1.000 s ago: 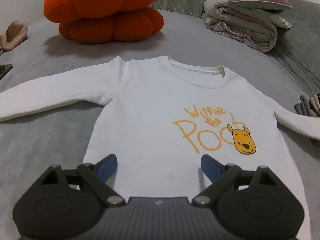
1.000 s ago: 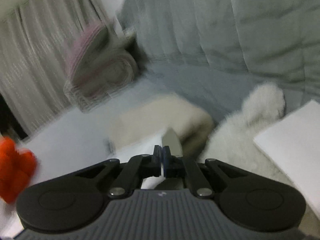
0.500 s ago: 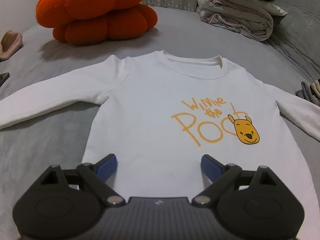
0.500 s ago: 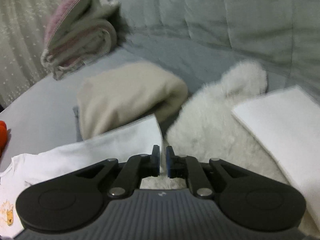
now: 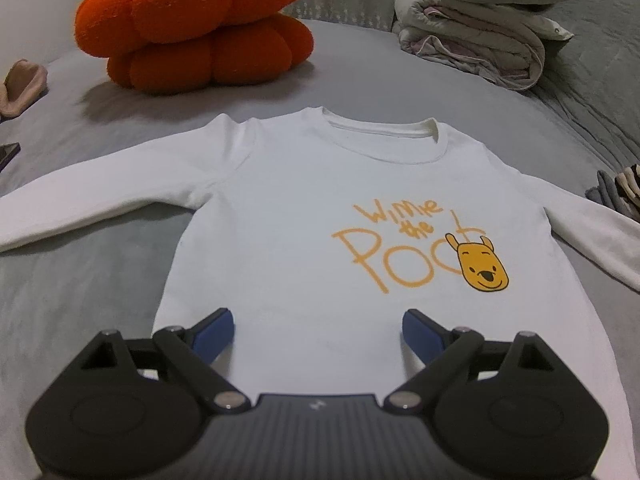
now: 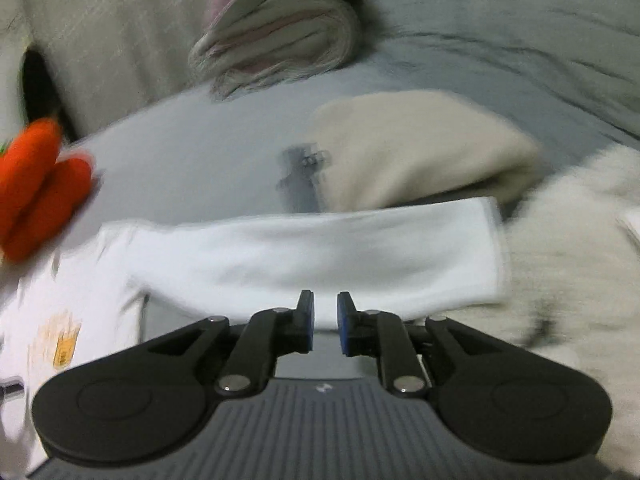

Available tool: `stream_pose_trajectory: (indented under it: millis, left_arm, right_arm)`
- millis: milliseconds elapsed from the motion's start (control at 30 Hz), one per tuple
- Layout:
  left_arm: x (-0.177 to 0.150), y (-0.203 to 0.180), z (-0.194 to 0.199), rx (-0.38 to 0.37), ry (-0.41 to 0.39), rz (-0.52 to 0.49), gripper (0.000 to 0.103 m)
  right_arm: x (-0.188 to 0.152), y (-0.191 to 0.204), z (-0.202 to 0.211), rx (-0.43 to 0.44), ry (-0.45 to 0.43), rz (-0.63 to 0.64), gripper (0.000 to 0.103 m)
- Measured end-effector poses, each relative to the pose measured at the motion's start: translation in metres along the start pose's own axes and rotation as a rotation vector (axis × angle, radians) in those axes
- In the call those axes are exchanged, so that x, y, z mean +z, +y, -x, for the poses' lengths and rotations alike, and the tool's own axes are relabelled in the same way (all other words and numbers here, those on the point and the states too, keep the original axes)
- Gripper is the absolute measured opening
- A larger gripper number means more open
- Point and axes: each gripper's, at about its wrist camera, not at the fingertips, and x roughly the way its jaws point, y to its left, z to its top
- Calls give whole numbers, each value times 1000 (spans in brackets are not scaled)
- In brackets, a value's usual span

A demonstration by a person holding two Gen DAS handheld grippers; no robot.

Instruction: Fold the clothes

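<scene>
Both sleeves of the white Winnie the Pooh sweatshirt (image 5: 304,220) lie spread out flat on the grey bed (image 5: 80,280), so no fold shows on it; left gripper (image 5: 318,330) fingers splayed wide over its hem; right gripper (image 6: 324,322) fingers slightly parted, empty, near the right sleeve (image 6: 320,256); motion blur smears the right view, and the hem is hidden behind the left gripper.

shirt (image 5: 304,216) flat on bed (image 5: 80,280), cushion (image 5: 200,24) behind
</scene>
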Motion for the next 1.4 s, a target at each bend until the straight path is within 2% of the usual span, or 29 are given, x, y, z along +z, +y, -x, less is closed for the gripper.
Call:
stream_pose_trajectory:
  millis: [100, 267, 333, 400, 467, 533, 633, 667, 767, 833, 900, 1033, 1167, 1267, 1333, 1400]
  left_arm:
    - [-1, 7, -1, 13, 0, 22, 92]
    - [-3, 19, 2, 8, 1, 35, 92]
    - [-2, 26, 5, -1, 2, 56, 92]
    - [0, 38, 10, -17, 1, 103, 92]
    - [2, 50, 16, -14, -21, 146, 92]
    - [2, 57, 17, 30, -30, 163, 92]
    - [-3, 61, 11, 42, -2, 152, 92]
    - [-4, 61, 10, 41, -1, 145, 92]
    - [0, 62, 15, 59, -20, 139, 92]
    - [3, 67, 19, 85, -41, 145, 92]
    - [8, 73, 17, 99, -45, 147, 92]
    - [25, 84, 14, 81, -61, 154, 92]
    - [56, 84, 9, 78, -134, 34, 92]
    - [80, 87, -8, 24, -145, 14, 92]
    - [94, 86, -21, -43, -151, 39, 92]
    - [105, 77, -36, -66, -164, 5, 92]
  right_arm:
    - [-4, 35, -16, 56, 23, 92, 18]
    - [-21, 91, -27, 230, 76, 206, 18]
    - [-30, 110, -30, 259, 103, 274, 18]
    - [-38, 123, -36, 261, 153, 316, 18]
    - [-39, 128, -33, 259, 123, 329, 18]
    - [-41, 132, -33, 261, 110, 339, 18]
    - [-45, 138, -42, 264, 150, 351, 14]
    - [-47, 139, -46, 242, 155, 360, 11]
    - [-44, 137, -49, 187, 139, 352, 11]
    - [-39, 128, -51, 147, 127, 328, 20]
    - [-35, 118, -56, 151, 138, 292, 23]
    - [-24, 126, -55, 173, 74, 288, 23]
    - [-7, 135, -60, 203, 21, 301, 23]
    - [8, 144, -82, 219, 30, 317, 23]
    - [15, 153, -99, 228, 40, 335, 23]
    - [21, 163, -117, 237, 50, 352, 23]
